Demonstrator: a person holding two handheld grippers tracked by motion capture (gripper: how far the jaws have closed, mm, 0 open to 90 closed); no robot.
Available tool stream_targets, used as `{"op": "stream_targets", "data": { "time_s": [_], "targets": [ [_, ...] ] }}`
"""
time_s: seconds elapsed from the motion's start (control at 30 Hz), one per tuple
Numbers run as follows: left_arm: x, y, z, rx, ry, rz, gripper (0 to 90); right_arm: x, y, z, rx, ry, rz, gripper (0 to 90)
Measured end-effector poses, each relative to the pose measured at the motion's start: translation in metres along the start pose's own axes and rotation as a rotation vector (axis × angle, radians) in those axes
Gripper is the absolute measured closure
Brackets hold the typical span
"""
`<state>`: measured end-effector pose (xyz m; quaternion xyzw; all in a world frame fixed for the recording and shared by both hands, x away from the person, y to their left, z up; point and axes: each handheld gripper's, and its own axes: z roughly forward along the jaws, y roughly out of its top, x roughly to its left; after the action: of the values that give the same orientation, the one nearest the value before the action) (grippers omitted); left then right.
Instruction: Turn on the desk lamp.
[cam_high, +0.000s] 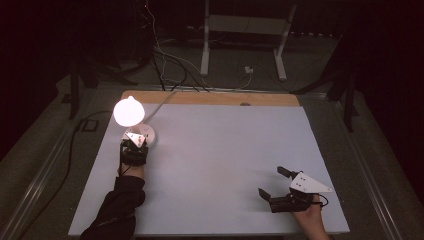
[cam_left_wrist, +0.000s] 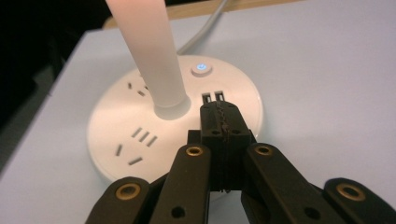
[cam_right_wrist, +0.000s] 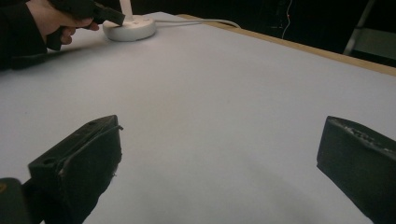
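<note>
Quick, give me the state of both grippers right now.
Left gripper: closed, holding nothing, jaw tips over the round white lamp base near its lit power button.
Right gripper: open, holding nothing, above the pale grey tabletop.

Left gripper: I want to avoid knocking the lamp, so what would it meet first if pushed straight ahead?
Probably the USB ports on the lamp base, just ahead of the shut left gripper; depth is unclear.
</note>
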<state>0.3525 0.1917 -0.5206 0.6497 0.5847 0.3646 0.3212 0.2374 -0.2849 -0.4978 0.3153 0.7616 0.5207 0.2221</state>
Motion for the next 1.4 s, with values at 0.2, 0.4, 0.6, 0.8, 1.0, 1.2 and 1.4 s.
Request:
{"op": "stream_targets", "data": {
  "time_s": [0.2, 0.4, 0.6, 0.8, 1.0, 1.2, 1.4],
  "targets": [
    [0.005, 0.008, -0.007, -0.019, -0.003, -0.046, 79.8, -0.001, 0.000, 0.000, 0.000, 0.001, 0.003, 0.0],
    [0.008, 0.013, -0.011, -0.008, -0.019, -0.092, 75.0, -0.001, 0.000, 0.000, -0.001, 0.000, 0.002, 0.0],
    [0.007, 0.016, -0.014, 0.021, -0.009, -0.111, 53.4, -0.001, 0.000, 0.000, -0.002, -0.001, 0.004, 0.0],
    [0.008, 0.020, -0.014, 0.063, -0.005, -0.134, 28.2, -0.001, 0.000, -0.001, -0.008, -0.001, 0.007, 0.0],
    [0.011, 0.023, -0.015, 0.102, -0.047, -0.152, 9.7, -0.001, 0.000, -0.001, -0.008, -0.002, 0.007, 0.0],
    [0.011, 0.026, -0.019, 0.129, -0.099, -0.141, 0.4, -0.001, 0.000, -0.001, -0.009, -0.001, 0.007, 0.0],
    [0.015, 0.030, -0.028, 0.139, -0.159, -0.148, 0.3, -0.001, 0.000, 0.000, -0.008, 0.000, 0.009, 0.0]
  ]
}}
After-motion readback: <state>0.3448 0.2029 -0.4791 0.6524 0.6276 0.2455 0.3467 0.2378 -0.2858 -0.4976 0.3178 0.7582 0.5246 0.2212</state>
